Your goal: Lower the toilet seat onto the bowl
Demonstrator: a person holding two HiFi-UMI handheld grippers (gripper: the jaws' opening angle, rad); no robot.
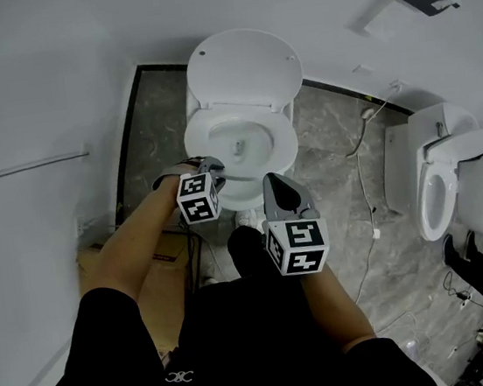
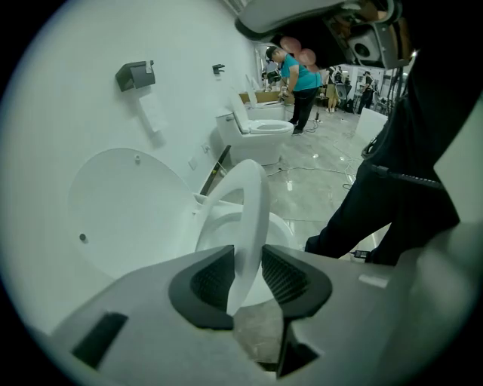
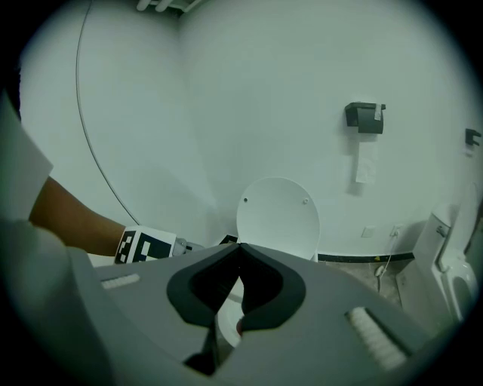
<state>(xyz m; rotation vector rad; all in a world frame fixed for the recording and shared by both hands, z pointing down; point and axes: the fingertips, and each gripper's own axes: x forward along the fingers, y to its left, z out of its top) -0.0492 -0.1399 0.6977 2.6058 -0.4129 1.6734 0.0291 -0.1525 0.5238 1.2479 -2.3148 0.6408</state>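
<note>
**While the lid [image 1: 242, 66] stands raised, the toilet seat [image 2: 253, 215] lies between parted jaws**

Seen edge-on in the left gripper view, the toilet seat slants over the bowl [image 2: 214, 231]. Its front rim passes between the left gripper's [image 2: 247, 265] jaws, which stand open around it without clamping. Near the bowl's front, the right gripper [image 3: 240, 250] hovers with its jaws closed together on nothing

The toilet seat [image 2: 253, 215] is white, the floor [image 1: 337, 164] grey and marble-veined.
</note>
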